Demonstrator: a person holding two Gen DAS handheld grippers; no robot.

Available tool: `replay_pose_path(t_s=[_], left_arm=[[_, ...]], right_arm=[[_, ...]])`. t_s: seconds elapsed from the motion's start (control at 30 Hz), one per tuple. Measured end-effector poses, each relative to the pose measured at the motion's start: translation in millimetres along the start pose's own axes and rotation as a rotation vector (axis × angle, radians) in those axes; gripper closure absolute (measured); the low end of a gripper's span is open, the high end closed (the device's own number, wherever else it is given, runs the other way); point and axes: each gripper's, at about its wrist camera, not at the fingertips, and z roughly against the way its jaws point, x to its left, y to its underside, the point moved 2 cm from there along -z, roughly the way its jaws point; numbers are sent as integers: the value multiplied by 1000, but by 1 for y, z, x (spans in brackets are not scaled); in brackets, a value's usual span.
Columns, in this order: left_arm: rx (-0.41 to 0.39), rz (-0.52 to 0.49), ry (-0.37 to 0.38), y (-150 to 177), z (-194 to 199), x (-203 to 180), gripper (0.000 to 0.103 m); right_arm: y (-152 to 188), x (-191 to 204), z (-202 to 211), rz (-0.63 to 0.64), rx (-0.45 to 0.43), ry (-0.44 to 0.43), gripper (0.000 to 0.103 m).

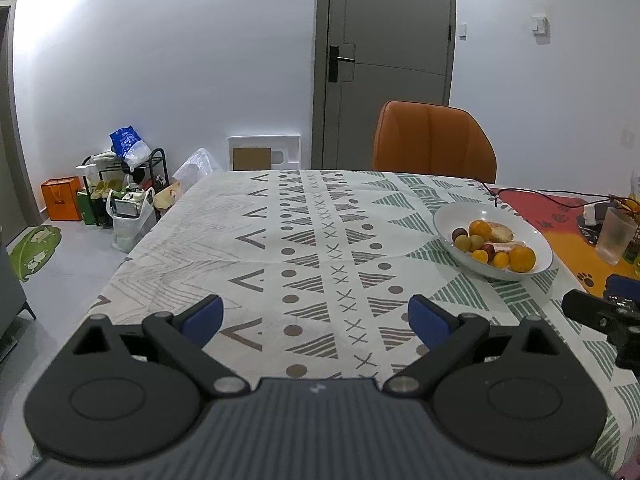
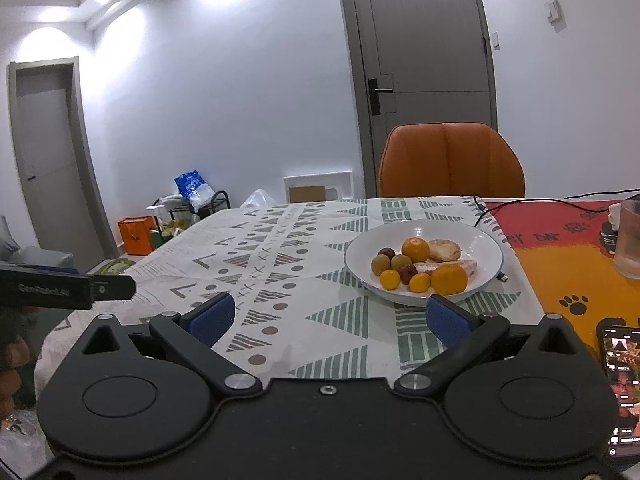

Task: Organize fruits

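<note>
A white plate point(image 2: 480, 240) on the patterned tablecloth holds several fruits: oranges point(image 2: 449, 279), small yellow-orange ones point(image 2: 389, 279), green and dark red ones, and peeled pieces. The plate also shows in the left wrist view point(image 1: 452, 216) to the right. My right gripper point(image 2: 330, 316) is open and empty, just short of the plate. My left gripper point(image 1: 316, 316) is open and empty over bare tablecloth, left of the plate. Part of the right gripper's body point(image 1: 600, 312) shows at the right edge of the left wrist view.
An orange chair point(image 2: 450, 160) stands at the table's far side. A red-orange mat point(image 2: 560, 248) lies right of the plate with a glass point(image 2: 630, 240), cables and a phone point(image 2: 622, 392). Bags and a rack point(image 1: 120, 184) sit on the floor at left.
</note>
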Motion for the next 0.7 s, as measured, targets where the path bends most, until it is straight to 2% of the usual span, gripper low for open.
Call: replay_pose_path(t_s=[0.7], left_arm=[[-2, 18, 16, 4, 0, 8, 5]], right_arm=[[1, 2, -1, 3, 15, 30, 0]])
